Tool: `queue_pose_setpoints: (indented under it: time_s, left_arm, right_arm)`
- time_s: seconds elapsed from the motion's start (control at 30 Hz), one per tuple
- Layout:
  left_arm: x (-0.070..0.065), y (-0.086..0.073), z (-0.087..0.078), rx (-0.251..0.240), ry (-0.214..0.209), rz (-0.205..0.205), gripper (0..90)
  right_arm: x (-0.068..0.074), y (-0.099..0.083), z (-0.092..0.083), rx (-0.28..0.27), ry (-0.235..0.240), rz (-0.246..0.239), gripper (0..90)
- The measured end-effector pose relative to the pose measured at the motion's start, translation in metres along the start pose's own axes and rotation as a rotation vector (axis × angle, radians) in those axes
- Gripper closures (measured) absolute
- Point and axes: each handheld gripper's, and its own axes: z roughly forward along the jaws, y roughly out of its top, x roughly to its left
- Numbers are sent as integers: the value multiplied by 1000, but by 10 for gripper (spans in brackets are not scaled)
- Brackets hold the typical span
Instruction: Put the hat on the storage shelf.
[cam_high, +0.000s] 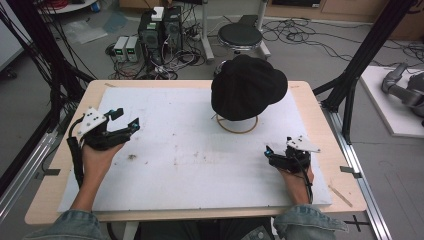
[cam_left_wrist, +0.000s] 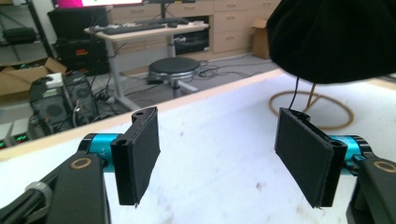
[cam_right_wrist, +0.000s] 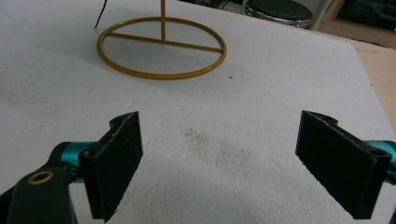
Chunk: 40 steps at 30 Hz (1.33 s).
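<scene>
- High view: we see a black hat (cam_high: 248, 86) on a yellow wire stand (cam_high: 238, 126), far right of centre on the counter (cam_high: 175, 150); left hand-held gripper (cam_high: 125, 120) and right hand-held gripper (cam_high: 268, 154) rest well apart.
- Left gripper view: its jaws are spread, empty, hat far right.
- Right gripper view: jaws released; stand's ring beyond.

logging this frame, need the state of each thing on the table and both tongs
black hat: perched on the yellow wire stand, off the table, untouched
yellow wire stand: upright, ring base flat on the white board
left tongs: open, empty, apart from the hat
right tongs: open, empty, facing the stand's base
white board: flat on the wooden table, scuffed with dark marks
</scene>
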Motion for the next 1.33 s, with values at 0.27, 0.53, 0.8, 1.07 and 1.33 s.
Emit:
queue_pose_setpoints:
  time_s: [0.27, 0.53, 0.8, 1.07, 1.33]
  left_arm:
    - [-2, -22, -20, 21, 26, 6, 306]
    - [-4, -41, -35, 34, 57, 3, 306]
    - [-5, -50, -44, 35, 74, 3, 306]
    - [-5, -54, -46, 40, 78, 0, 306]
    - [-5, -57, -46, 54, 75, -17, 298]
  right_arm:
    - [3, 1, 1, 3, 5, 0, 145]
    - [4, 3, 4, -2, 5, -4, 145]
    - [5, 4, 7, 0, 6, -5, 145]
    - [8, 6, 9, 5, 15, -9, 145]
    - [10, 6, 10, 5, 22, -14, 145]
